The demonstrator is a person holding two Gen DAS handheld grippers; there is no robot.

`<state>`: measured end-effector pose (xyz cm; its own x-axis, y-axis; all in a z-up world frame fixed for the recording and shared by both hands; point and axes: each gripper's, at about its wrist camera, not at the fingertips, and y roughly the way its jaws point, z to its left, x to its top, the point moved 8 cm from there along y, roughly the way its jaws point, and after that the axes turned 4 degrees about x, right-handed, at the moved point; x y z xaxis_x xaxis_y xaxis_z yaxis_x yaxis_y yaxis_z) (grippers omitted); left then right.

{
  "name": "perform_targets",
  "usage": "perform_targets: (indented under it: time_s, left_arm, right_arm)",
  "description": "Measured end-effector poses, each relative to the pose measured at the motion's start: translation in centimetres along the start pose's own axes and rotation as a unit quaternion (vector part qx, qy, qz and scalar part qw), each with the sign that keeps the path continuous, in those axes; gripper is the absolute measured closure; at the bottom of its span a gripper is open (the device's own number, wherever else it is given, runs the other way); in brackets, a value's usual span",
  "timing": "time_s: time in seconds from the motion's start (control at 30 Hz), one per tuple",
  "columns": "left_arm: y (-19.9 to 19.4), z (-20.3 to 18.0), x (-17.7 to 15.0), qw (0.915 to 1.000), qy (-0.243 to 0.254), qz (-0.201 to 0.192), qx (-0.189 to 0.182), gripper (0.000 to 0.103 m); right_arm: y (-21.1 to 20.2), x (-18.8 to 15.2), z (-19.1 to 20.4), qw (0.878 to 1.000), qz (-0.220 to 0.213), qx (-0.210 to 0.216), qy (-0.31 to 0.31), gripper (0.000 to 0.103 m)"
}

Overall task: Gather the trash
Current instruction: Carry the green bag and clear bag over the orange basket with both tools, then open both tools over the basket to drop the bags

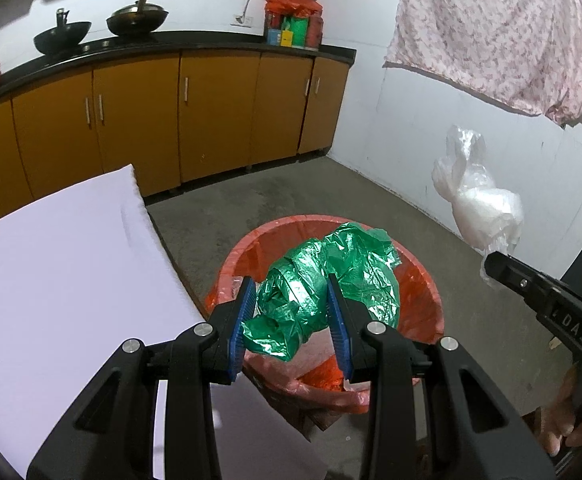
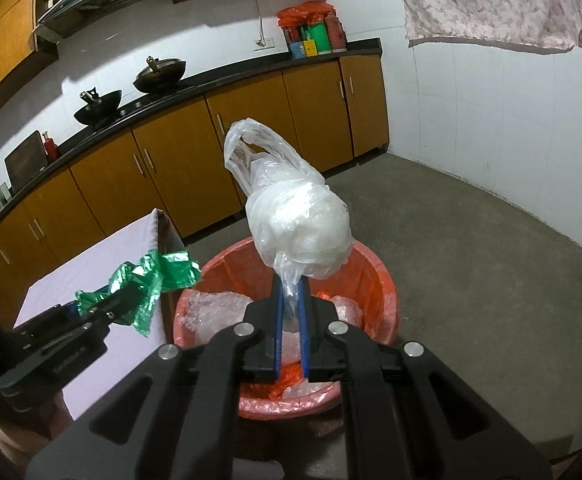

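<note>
My left gripper (image 1: 289, 292) is shut on a crumpled green plastic bag (image 1: 331, 280) and holds it over the red-lined trash bin (image 1: 427, 304) on the floor. My right gripper (image 2: 290, 286) is shut on the neck of a clear plastic bag (image 2: 299, 220) with white stuffing, held above the same bin (image 2: 371, 276). The bin holds clear plastic scraps (image 2: 211, 308). The green bag (image 2: 147, 284) and left gripper (image 2: 121, 292) show at left in the right wrist view. The clear bag (image 1: 479, 200) and right gripper (image 1: 495, 266) show at right in the left wrist view.
A table with a white cloth (image 1: 63, 260) stands left of the bin. Orange cabinets (image 1: 211, 112) under a black counter with woks (image 1: 61, 36) line the back wall. A floral cloth (image 1: 503, 28) hangs on the white right wall. Concrete floor (image 2: 491, 264) lies around the bin.
</note>
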<state>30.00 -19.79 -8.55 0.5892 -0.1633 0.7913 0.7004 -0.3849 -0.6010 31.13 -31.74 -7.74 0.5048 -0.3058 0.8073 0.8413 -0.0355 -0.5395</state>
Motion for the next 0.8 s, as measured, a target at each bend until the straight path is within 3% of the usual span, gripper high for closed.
perform_targets:
  time_s: [0.63,0.73,0.8]
  left_arm:
    - [4.6,-0.7,-0.2,0.9995,0.012,0.029,-0.005,0.066]
    - [4.9,-0.8,-0.3,0.9993,0.012,0.033,-0.009,0.052]
    - [5.0,-0.7,-0.4,0.9994,0.01,0.031,-0.01,0.043]
  right_arm:
    - [3.7,0.1,-1.1,1.0,0.007,0.003,0.021,0.094]
    - [4.0,-0.1,-1.4,1.0,0.008,0.006,0.028,0.089]
    - [4.2,-0.1,-1.5,0.999,0.009,0.009,0.031,0.079]
